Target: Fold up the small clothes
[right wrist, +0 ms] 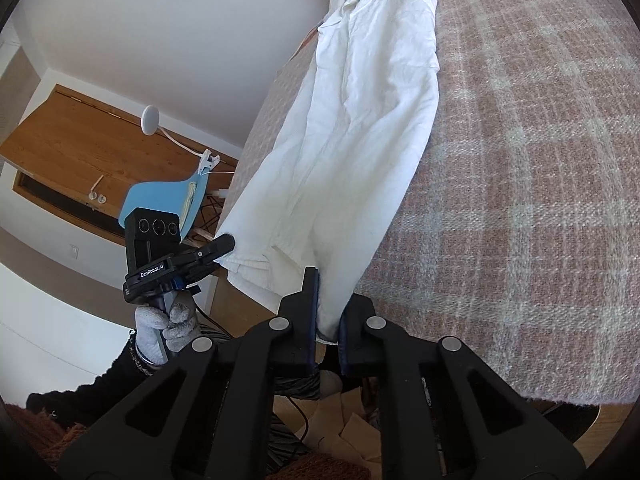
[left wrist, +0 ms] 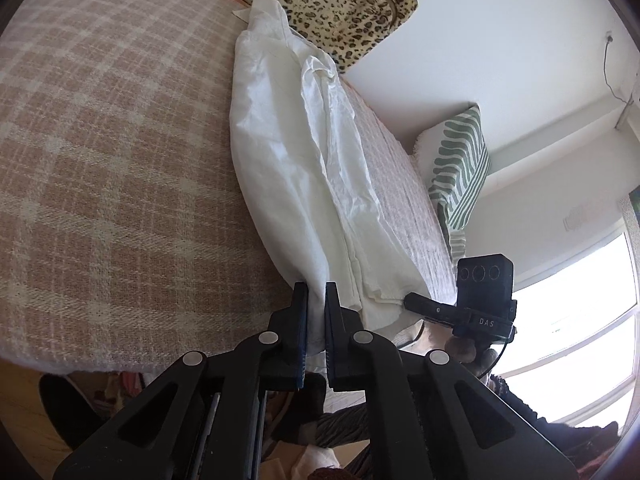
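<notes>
White cotton, creased and folded lengthwise into a long strip, is what both tools have hold of: a white garment (left wrist: 304, 168) lying on a pink-and-cream checked blanket (left wrist: 112, 152) that covers the bed; its far end reaches a leopard-print cushion (left wrist: 340, 4), its near hem hangs at the bed's edge.

From the left wrist view, the left gripper (left wrist: 316, 300) has its two black fingers nipped tight on one near corner of the hem, a thin fold of cloth pinched between the pads; just to the right the other tool's finger meets the opposite corner of the same hem, so the two stand side by side along the edge; a green-and-white striped cushion (left wrist: 460, 168) leans against the wall beyond, and a bright window (left wrist: 580, 320) fills the lower right.

From the right wrist view, the right gripper (right wrist: 330, 292) is likewise clamped on its corner of the garment (right wrist: 360, 120), the fabric drawn up between the closed pads; to the left a gloved hand (right wrist: 168, 328), grey and knitted, holds the handle of the left tool, whose finger tip touches the hem's other corner; behind it stand a blue chair (right wrist: 160, 200), a wooden door (right wrist: 92, 140) and a white clip lamp (right wrist: 151, 119).
</notes>
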Demonstrator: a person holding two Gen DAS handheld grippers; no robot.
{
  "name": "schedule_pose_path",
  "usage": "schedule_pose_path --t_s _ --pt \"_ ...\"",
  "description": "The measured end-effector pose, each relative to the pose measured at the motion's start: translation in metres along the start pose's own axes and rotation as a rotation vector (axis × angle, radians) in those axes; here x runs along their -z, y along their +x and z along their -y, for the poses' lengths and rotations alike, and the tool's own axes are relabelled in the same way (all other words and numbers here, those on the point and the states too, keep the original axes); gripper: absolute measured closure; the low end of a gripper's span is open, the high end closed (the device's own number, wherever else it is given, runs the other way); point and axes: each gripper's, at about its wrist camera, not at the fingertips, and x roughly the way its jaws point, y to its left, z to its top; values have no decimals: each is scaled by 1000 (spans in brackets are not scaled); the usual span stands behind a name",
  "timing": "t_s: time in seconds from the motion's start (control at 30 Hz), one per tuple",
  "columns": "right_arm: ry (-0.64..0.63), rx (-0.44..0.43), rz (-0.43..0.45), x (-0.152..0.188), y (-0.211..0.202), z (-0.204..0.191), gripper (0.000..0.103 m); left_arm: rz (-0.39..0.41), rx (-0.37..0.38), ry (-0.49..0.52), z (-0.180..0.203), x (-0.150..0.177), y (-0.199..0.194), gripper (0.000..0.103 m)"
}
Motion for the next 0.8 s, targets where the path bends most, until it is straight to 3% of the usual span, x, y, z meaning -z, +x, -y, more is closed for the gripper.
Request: schedule_pose_path --t_s 0.4,0.8 --pt "19 -125 119 -39 -23 -13 94 108 80 12 27 -52 -8 98" --pt "29 -70 182 -112 -20 -6 95 164 28 27 26 -120 20 98"
